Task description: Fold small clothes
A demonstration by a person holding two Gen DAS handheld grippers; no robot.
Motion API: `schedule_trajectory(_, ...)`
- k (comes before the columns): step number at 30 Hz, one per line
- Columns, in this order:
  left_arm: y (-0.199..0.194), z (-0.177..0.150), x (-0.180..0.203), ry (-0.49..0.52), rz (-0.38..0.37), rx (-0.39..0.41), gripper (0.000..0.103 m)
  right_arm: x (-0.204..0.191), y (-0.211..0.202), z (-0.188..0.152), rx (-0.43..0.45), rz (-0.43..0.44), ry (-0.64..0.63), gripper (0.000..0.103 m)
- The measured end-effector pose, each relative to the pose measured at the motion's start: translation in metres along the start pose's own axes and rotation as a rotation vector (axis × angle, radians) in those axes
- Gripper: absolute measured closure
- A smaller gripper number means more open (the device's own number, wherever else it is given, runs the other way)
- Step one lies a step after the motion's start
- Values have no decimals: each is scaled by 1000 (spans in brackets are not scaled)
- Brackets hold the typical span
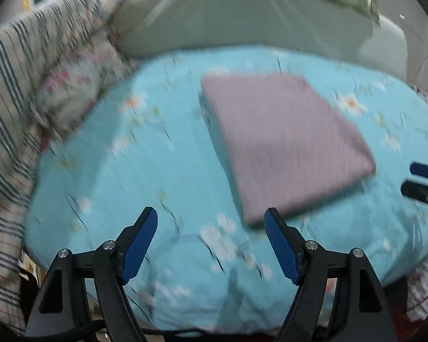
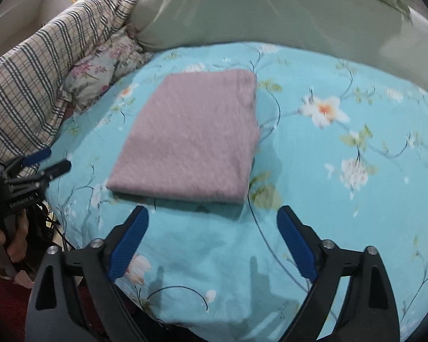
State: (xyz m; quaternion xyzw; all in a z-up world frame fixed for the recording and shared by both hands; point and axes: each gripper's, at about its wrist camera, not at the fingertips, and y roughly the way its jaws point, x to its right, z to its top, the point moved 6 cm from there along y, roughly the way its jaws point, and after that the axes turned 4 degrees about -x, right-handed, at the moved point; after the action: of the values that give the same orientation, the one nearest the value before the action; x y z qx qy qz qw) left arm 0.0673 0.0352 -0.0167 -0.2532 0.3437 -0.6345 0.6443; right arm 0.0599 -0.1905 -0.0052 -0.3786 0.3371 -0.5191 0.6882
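Observation:
A mauve garment (image 1: pixel 285 145) (image 2: pixel 194 139) lies folded into a flat rectangle on the light blue flowered sheet (image 1: pixel 145 159) (image 2: pixel 342 199). My left gripper (image 1: pixel 211 216) hovers open above the sheet, just short of the garment's near corner, with nothing between its blue pads. My right gripper (image 2: pixel 212 215) is also open and empty, just in front of the garment's near edge. Each gripper shows at the edge of the other's view: the right one (image 1: pixel 419 179) at far right, the left one (image 2: pixel 52 159) at far left, held by a hand (image 2: pixel 2 242).
A plaid blanket (image 2: pixel 28 85) and a flowered pillow (image 2: pixel 100 71) are bunched along the left side. A pale green quilt (image 2: pixel 256 14) lies behind the sheet. Cables (image 2: pixel 51 228) hang at the bed's left edge.

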Motion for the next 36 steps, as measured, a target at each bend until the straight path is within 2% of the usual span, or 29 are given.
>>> schedule_trajectory(2, -11, 11, -2, -8, -18, 61, 18, 3, 0, 4, 8, 3, -5, 7)
schedule_trajectory(4, -13, 15, -6, -33, -20, 90, 17, 4, 6, 6, 1, 7, 1, 7)
schedule_trajectory(10, 15, 7, 1, -56, -94, -20, 17, 3, 24, 6, -23, 17, 3, 7)
schedule_trajectory(12, 24, 3, 7, -21, -75, -62, 18, 3, 29, 6, -33, 20, -3, 7)
schedule_trajectory(16, 36, 0, 17, 31, -38, -86, 17, 4, 38, 7, -50, 31, -2, 7)
schedule_trajectory(24, 45, 7, 18, 36, -17, -121, 17, 5, 45, 18, -61, 40, -12, 7)
schedule_trajectory(28, 52, 13, 21, 44, -41, -144, 17, 4, 50, 26, -72, 34, -25, 7)
schedule_trajectory(36, 54, 27, 30, 55, -76, -135, 17, 3, 62, 41, -90, 52, -26, 7)
